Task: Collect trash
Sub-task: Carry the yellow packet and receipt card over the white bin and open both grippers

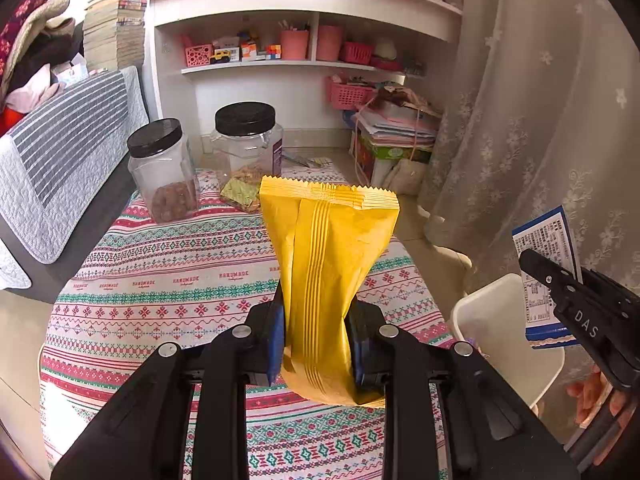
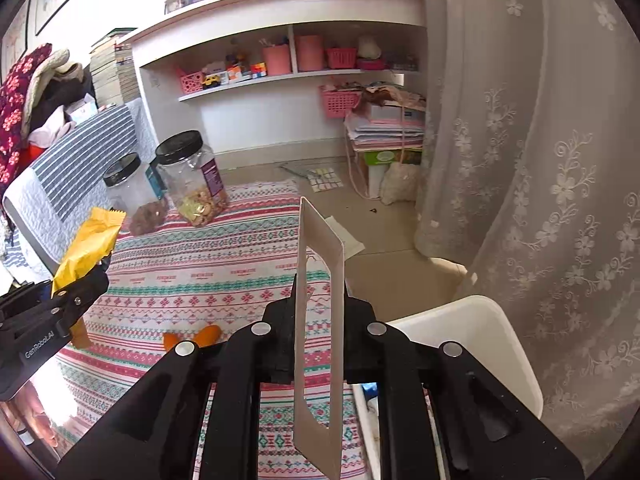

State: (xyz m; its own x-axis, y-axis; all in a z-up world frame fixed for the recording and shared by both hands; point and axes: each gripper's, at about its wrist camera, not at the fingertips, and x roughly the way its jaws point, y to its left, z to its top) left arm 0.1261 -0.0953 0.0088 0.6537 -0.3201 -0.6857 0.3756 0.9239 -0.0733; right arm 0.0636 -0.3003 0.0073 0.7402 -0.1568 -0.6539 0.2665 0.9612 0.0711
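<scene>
My left gripper (image 1: 316, 320) is shut on a yellow snack wrapper (image 1: 328, 256) and holds it upright above the patterned tablecloth (image 1: 168, 280). The wrapper also shows in the right wrist view (image 2: 86, 248), at the left. My right gripper (image 2: 320, 312) is shut on a flat cardboard package (image 2: 320, 320), held edge-on; its blue printed face shows in the left wrist view (image 1: 546, 276). A white bin (image 2: 480, 352) stands just right of the table, below the right gripper. It also shows in the left wrist view (image 1: 500, 328). An orange scrap (image 2: 208, 336) lies on the cloth.
Two clear jars with black lids (image 1: 164, 168) (image 1: 246, 148) stand at the table's far end, with a green packet (image 1: 240, 196) beside them. A lace curtain (image 2: 540, 160) hangs at right. A sofa with a striped cover (image 1: 60, 160) is at left; shelves (image 1: 280, 56) behind.
</scene>
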